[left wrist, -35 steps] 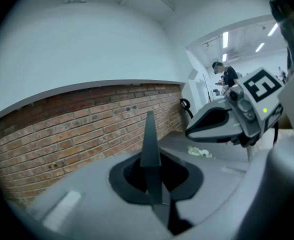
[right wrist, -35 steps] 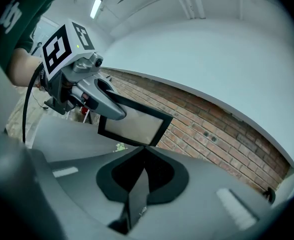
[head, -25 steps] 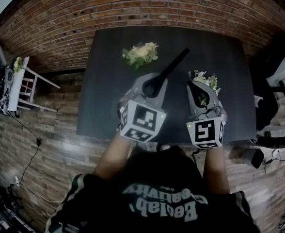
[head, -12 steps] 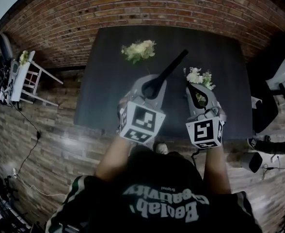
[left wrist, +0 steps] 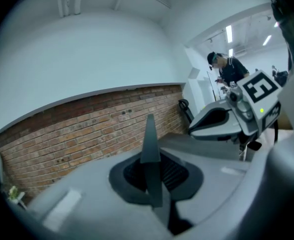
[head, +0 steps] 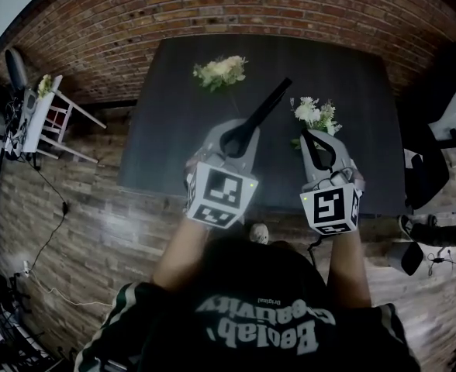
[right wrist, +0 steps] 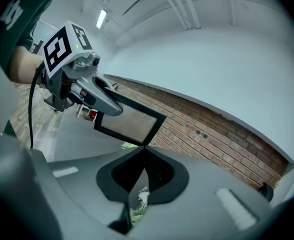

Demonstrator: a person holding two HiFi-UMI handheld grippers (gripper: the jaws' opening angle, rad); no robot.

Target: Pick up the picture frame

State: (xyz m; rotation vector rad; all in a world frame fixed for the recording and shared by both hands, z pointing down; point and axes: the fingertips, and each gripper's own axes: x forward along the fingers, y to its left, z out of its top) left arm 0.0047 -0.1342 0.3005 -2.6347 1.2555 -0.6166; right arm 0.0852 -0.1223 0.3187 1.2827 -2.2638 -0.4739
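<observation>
The left tongs are clamping the picture frame by one edge, holding it clear above the tabletop; the right tongs are hovering closed and empty above that tabletop, likely as support.

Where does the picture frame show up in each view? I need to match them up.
Head view: picture frame is a dark edge-on strip at upper centre, sticking out of the left tongs.
Left gripper view: centre, edge-on between the jaws.
Right gripper view: left of centre, face showing.
Shared landmark: brick wall.
</observation>
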